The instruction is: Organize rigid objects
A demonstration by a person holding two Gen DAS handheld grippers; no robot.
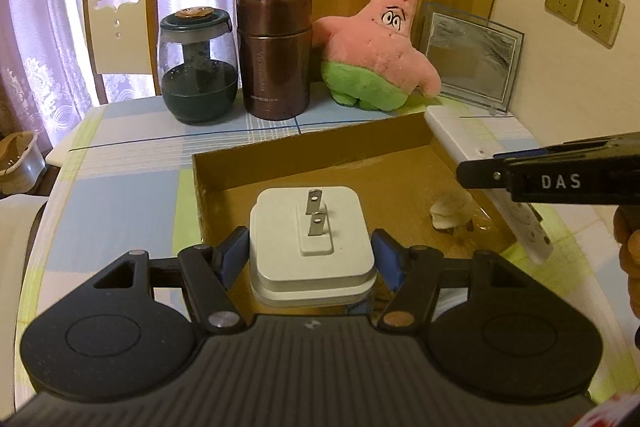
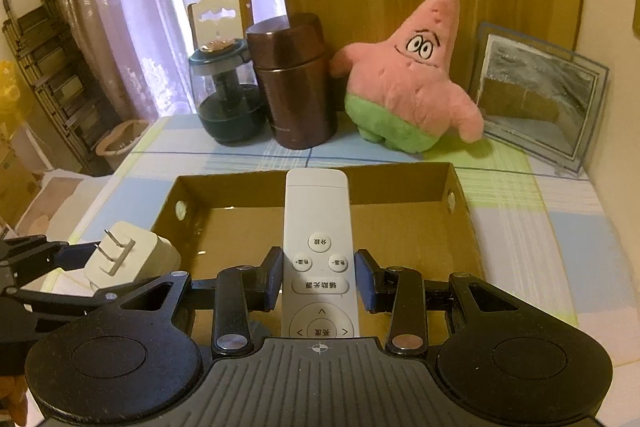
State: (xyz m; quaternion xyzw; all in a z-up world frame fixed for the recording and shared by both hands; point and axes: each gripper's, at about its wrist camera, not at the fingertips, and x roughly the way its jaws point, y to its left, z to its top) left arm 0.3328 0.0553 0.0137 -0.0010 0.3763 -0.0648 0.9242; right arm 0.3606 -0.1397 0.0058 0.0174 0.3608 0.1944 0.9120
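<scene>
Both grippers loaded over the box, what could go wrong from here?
1. The left hand-held gripper and right hand-held gripper are close together; they may collide over the brown cardboard box.
2. The long white remote control is pinched near one end and could pivot or slip.

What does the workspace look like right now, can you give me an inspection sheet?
Surface: table under a checked cloth.
Job's things: white plug adapter and white remote, both held above an open cardboard box.
Clutter: wrapped shell-like bit in the box.
Tongs: left tongs shut on the adapter; right tongs shut on the remote.
Cables: nothing seen.
Surroundings: glass jar, brown flask, pink star plush, framed picture, chair, curtains.
</scene>
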